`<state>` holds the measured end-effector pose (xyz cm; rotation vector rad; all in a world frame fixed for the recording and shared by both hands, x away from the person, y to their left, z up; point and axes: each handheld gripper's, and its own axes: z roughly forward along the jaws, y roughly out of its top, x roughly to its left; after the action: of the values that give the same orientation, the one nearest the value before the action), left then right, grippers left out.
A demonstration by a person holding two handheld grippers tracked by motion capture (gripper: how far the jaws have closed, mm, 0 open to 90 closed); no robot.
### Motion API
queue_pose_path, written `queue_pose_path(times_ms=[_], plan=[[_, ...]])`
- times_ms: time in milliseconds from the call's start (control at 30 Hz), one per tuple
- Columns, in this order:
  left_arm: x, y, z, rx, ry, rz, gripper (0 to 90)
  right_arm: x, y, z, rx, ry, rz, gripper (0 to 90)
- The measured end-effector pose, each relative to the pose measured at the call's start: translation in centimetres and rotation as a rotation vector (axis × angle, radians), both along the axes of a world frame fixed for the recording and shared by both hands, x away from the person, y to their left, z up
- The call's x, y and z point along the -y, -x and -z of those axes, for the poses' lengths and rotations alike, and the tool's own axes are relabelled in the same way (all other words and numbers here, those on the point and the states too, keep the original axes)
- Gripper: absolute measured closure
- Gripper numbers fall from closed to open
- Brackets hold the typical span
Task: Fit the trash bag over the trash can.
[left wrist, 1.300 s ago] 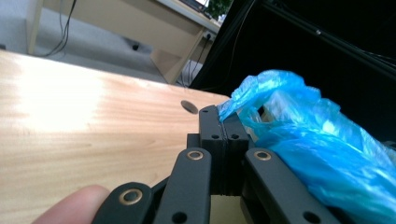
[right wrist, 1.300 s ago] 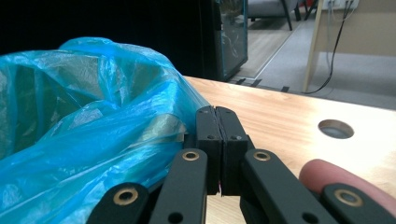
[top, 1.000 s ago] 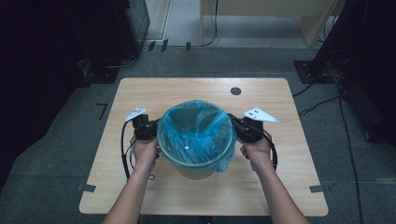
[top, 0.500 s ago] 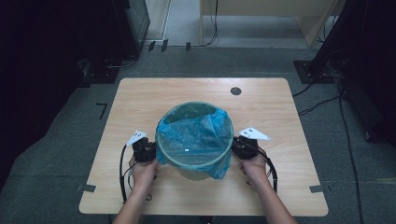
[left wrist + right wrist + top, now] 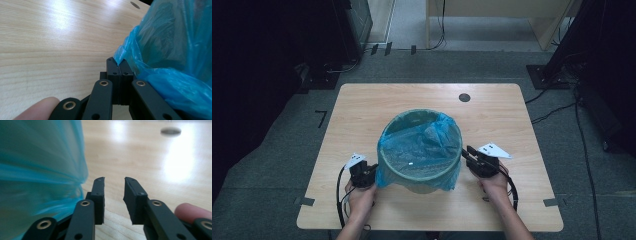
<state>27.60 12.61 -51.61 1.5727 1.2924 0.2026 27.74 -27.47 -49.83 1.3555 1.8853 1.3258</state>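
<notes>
A round bin (image 5: 419, 150) lined with a blue plastic bag (image 5: 432, 135) stands in the middle of the wooden table (image 5: 362, 105). The bag's edge hangs down over the bin's rim. At the bin's left side my left gripper (image 5: 371, 172) is shut on a fold of the blue bag (image 5: 120, 58), pinched between its pads. On the bin's right side my right gripper (image 5: 466, 152) has just been opening; in the right gripper view its jaws (image 5: 113, 185) stand apart with nothing between them, and the bag (image 5: 42, 170) hangs just left of them.
A round dark hole (image 5: 464, 97) sits near the table's far right corner. Cables trail from both grippers toward the table's front edge. Dark equipment and cables lie on the floor around the table. Bare tabletop lies beyond the bin and to both sides.
Both hands have come down and toward the table's front edge, drawing the bag's edge down over the bin's rim. The right gripper's jaws have parted and let go of the bag.
</notes>
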Motion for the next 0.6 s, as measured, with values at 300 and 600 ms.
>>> queue_pose_path(times_ms=[300, 600], plan=[[0.7, 1.4, -0.3, 0.072, -0.017, 0.011, 89.9, 0.5, 6.2, -4.2, 0.171, -0.058, -0.104, 56.3], [2.2, 2.6, -0.5, 0.119, -0.026, 0.005, 89.8, -0.4, 10.1, -6.0, 0.307, -0.186, -0.273, 34.1]])
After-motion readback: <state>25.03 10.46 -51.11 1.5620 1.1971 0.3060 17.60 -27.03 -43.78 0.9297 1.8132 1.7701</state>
